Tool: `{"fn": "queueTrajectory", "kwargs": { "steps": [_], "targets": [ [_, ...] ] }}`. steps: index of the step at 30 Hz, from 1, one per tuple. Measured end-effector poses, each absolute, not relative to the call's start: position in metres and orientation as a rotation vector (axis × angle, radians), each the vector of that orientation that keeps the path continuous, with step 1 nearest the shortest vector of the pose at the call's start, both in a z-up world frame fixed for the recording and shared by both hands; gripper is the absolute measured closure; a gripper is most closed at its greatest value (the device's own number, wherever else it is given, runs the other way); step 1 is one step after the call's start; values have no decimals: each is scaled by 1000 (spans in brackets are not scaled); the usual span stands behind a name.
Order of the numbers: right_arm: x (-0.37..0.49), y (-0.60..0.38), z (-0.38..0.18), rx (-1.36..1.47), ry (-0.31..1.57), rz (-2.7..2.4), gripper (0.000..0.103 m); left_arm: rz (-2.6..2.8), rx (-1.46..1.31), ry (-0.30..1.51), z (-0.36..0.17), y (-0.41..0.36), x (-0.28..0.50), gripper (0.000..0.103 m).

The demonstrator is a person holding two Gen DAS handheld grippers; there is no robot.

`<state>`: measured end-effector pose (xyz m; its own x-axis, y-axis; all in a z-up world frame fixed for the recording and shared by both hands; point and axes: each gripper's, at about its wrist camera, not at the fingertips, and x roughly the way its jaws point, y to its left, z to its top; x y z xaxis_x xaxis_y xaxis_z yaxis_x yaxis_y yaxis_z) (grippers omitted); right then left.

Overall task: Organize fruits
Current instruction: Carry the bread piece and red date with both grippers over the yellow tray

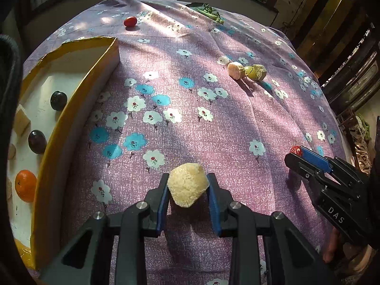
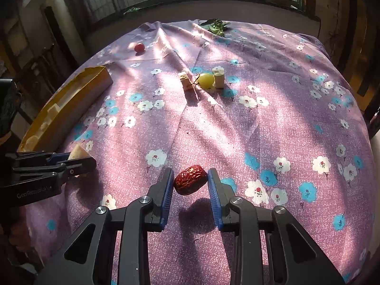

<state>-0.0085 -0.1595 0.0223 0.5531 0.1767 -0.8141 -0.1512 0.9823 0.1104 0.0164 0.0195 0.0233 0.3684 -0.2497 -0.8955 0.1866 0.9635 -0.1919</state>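
Midway through sorting: left claw (image 1: 188, 191) grips a pale fruit chunk (image 1: 187, 184), right claw (image 2: 191, 183) clamps a red date (image 2: 190, 179); yellow box (image 1: 71, 109) holds several fruits, others wait on the bench (image 2: 273, 128).

Your table wears a purple flowered cloth (image 2: 273, 123). On it, the yellow-rimmed box (image 1: 78, 95) lies at nine o'clock, a cherry tomato (image 1: 130, 21) at eleven, green leaves (image 2: 217, 27) at twelve, and a green grape (image 2: 206, 80) between two pale chunks near centre.
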Motion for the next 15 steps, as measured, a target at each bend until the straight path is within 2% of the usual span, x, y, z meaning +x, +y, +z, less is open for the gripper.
{"fn": "queueTrajectory", "kwargs": {
  "steps": [15],
  "targets": [
    [-17,-133,23,-3,979,187,75,-311,-81,1138,33,39,-5,71]
  ]
}}
